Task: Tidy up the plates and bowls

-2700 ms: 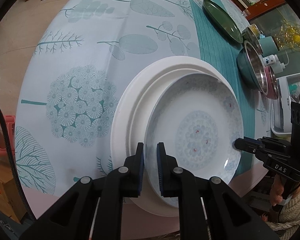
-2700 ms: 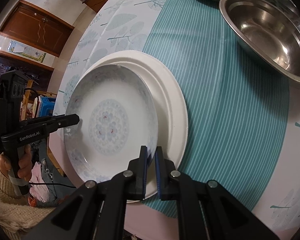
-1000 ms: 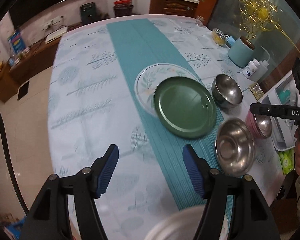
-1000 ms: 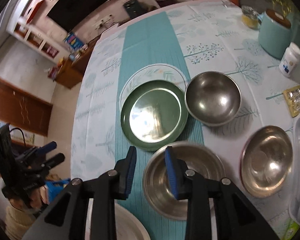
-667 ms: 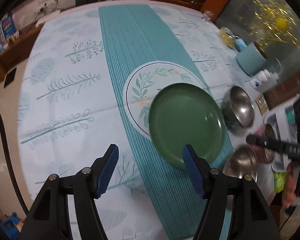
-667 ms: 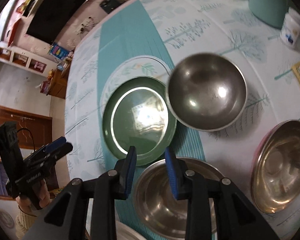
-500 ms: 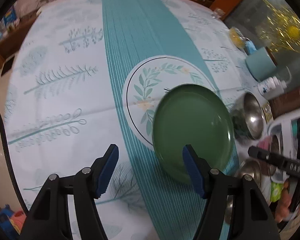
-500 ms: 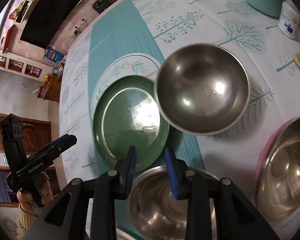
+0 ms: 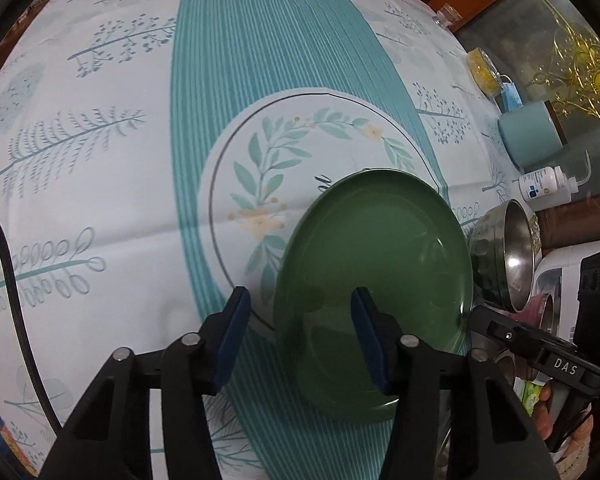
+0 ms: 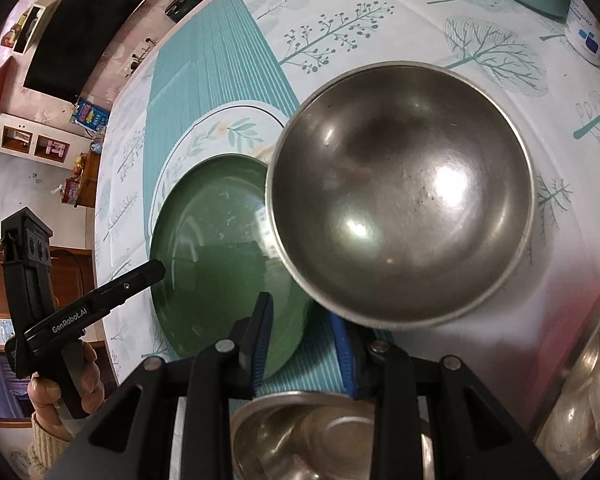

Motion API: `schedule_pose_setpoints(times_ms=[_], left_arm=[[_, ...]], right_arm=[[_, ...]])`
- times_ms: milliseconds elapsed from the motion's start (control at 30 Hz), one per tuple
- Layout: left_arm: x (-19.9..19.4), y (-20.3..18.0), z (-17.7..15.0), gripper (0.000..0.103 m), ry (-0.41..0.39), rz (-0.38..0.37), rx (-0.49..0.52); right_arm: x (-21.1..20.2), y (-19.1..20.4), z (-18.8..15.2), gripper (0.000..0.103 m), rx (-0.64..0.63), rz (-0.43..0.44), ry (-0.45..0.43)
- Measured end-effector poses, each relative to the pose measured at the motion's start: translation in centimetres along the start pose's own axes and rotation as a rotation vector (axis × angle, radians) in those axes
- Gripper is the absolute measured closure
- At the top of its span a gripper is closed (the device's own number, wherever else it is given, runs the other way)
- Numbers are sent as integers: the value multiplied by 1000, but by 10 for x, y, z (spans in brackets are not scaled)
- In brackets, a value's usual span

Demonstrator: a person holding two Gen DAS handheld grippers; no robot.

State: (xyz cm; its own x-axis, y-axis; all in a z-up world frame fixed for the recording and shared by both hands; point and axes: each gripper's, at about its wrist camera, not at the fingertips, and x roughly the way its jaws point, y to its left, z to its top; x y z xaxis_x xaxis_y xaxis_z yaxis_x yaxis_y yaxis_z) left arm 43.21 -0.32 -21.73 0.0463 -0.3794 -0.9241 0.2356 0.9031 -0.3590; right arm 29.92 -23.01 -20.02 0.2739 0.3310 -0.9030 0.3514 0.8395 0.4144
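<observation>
A green plate (image 9: 374, 292) lies on the teal runner, over the edge of a printed leaf circle; it also shows in the right wrist view (image 10: 220, 264). My left gripper (image 9: 300, 330) is open, its jaws straddling the plate's near-left rim. My right gripper (image 10: 304, 350) is open, just above the plate's near-right rim and next to a large steel bowl (image 10: 400, 224). Another steel bowl (image 10: 320, 436) lies below my right fingers. The right gripper also shows at the right of the left wrist view (image 9: 540, 356).
More steel bowls (image 9: 512, 256) stand at the right table edge. A light blue pot (image 9: 530, 136), a white bottle (image 9: 546, 184) and a white box (image 9: 556, 280) sit beyond them. The tablecloth (image 9: 80, 160) stretches to the left.
Both grippers let go of the patterned plate, opened, and moved across the table to the green plate. They have closed in on its rim from either side.
</observation>
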Motion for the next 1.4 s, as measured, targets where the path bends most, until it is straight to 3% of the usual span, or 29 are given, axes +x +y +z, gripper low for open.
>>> schedule_pose_setpoints(times_ms=[133,333,400,533,833,1100,1400], left_arm=[[7,-6,3,60,10,-4,9],[10,-8,7,64,12,-14,5],[10,-5,7,77,4,-2,4],[9,6,5,92,-3,-12,-18],[-6,14,-11,93,-34,-60,-32],[-54,21,-35,93,-86,-69,-53],[-135,16,-112,93,-137,-65,-92]], right_arm=[[4,-1,1,85,-10,-4,6],[12,0,0,91,-11,-26,11],[15,0,0,93,-12,-26,15],[15,-3,-2,94,-9,-27,5],[1,1,-3,95,-39,-2,-27],[-17,27,-11,95,-105,32,-46],[-64,63,-57,95,-262,91,-48]])
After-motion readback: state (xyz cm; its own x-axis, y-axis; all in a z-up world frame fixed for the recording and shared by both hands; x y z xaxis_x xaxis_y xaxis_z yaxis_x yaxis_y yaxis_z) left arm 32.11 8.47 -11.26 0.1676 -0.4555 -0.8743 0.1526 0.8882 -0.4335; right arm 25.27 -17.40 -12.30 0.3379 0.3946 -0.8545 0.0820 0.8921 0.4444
